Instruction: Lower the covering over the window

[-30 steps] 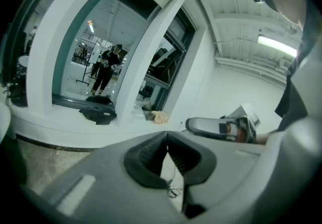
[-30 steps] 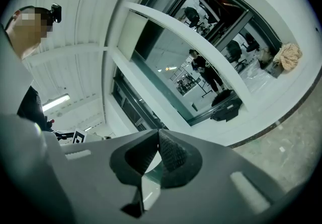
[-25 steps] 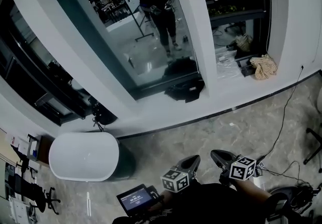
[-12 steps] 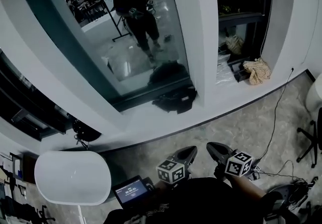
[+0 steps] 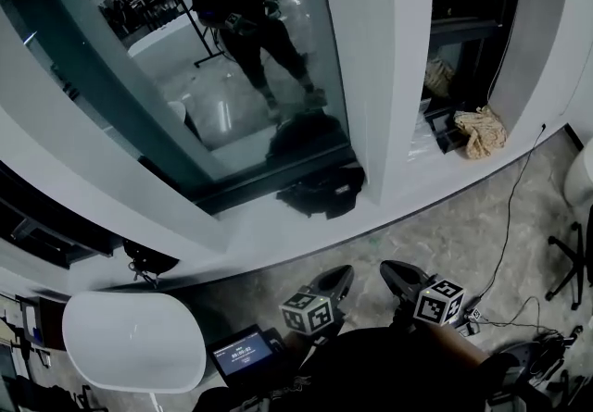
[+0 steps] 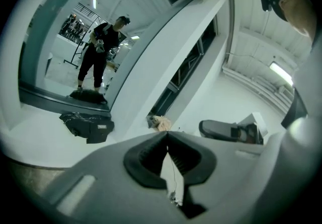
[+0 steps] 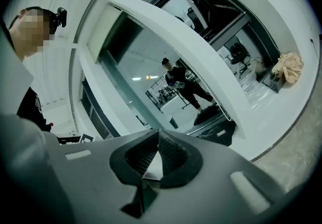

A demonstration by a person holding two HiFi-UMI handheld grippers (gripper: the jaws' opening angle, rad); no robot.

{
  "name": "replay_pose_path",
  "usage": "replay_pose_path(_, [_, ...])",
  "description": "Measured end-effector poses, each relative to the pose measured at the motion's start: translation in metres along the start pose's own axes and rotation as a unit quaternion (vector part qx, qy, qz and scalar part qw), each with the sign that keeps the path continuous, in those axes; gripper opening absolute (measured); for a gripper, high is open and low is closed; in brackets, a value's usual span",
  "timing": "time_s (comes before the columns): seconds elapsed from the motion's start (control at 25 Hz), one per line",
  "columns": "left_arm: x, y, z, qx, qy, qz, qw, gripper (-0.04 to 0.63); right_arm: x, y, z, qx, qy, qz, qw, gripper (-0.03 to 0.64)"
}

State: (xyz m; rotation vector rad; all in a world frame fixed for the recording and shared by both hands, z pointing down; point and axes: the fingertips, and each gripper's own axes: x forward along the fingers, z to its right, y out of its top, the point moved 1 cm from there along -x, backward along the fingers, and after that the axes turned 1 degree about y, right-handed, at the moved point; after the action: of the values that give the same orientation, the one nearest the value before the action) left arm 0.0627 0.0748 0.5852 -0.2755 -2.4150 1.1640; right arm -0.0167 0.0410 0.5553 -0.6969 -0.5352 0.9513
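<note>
The glass of the window (image 5: 250, 77) is showing bare, so the lowering is, by my reading, not yet begun. The covering is sitting out of sight, presumably rolled up above the window, and no pull cord is showing plainly. The left gripper (image 5: 335, 277) and right gripper (image 5: 393, 271) are hovering well short of the window, both clenched on nothing. A black bag (image 5: 320, 190) is lying at the window's foot, likely crowding the approach. A beige cloth (image 5: 480, 131) is resting right of the window, past the white pillar (image 5: 384, 58).

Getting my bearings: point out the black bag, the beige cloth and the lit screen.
black bag (image 5: 324, 190), head view, its middle.
beige cloth (image 5: 482, 132), head view, its middle.
lit screen (image 5: 244, 354), head view, display face.
</note>
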Motion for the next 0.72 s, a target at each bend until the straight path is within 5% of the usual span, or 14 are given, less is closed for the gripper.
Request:
replay_pose_path(0.36, [0.094, 0.093, -0.038, 0.010, 0.083, 0.071, 0.9939, 0.003, 0.053, 0.096, 0.084, -0.029, 0.083, -0.052, 0.995, 0.008])
replay_pose_path(0.56, [0.126, 0.191, -0.069, 0.050, 0.147, 0.155, 0.9756, 0.003, 0.069, 0.133, 0.103, -0.133, 0.160, -0.100, 0.973, 0.008])
replay_pose_path(0.72, [0.136, 0.265, -0.078, 0.086, 0.159, 0.220, 0.9587, 0.005, 0.077, 0.141, 0.112, -0.175, 0.183, -0.124, 0.959, 0.008])
